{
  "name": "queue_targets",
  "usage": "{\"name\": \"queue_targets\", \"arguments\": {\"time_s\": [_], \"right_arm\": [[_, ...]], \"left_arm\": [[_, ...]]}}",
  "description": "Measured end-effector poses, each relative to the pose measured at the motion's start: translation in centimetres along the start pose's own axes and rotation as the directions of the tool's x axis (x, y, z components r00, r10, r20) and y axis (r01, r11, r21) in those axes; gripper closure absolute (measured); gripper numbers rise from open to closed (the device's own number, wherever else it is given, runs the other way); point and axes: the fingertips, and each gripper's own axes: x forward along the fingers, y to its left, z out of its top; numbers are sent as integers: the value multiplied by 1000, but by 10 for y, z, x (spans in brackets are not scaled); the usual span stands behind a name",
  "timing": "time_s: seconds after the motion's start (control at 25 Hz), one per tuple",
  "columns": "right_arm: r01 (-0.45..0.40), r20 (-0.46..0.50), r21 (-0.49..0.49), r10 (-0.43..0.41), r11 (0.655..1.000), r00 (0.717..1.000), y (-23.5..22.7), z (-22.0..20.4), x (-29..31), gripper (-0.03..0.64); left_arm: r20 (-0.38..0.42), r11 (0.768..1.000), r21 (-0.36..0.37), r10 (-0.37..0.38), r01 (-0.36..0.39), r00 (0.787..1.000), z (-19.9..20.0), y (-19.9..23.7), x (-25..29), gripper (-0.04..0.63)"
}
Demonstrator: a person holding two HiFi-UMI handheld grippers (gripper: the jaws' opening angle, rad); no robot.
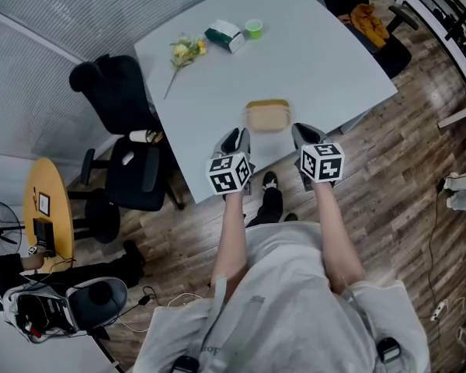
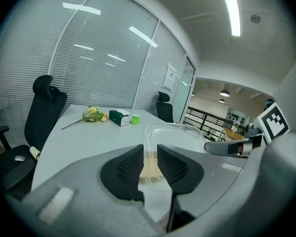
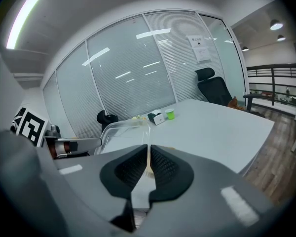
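The left gripper [image 1: 234, 140] is clamped on the left wall of a clear plastic container [image 1: 268, 116], with the thin wall pinched between its pads. The right gripper [image 1: 304, 134] is closed on the opposite wall in the same way. The container lies between the two grippers, just ahead of them, at the near edge of the counter [image 1: 311, 68]. Well beyond the grippers, to the left, lie a bunch of flowers [image 1: 185, 53], a green-and-white box [image 1: 225, 35] and a green cup [image 1: 254, 28]. A black chair [image 1: 128, 123] stands left of the left gripper.
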Motion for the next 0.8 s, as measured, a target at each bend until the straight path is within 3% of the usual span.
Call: {"name": "queue_targets", "arguments": {"time_s": [0.8], "right_arm": [[-4,0,-4,4,1000,1000,0,0,2,597]], "left_arm": [[0,1000,4,-6,6,1000,1,1,1,509]]}}
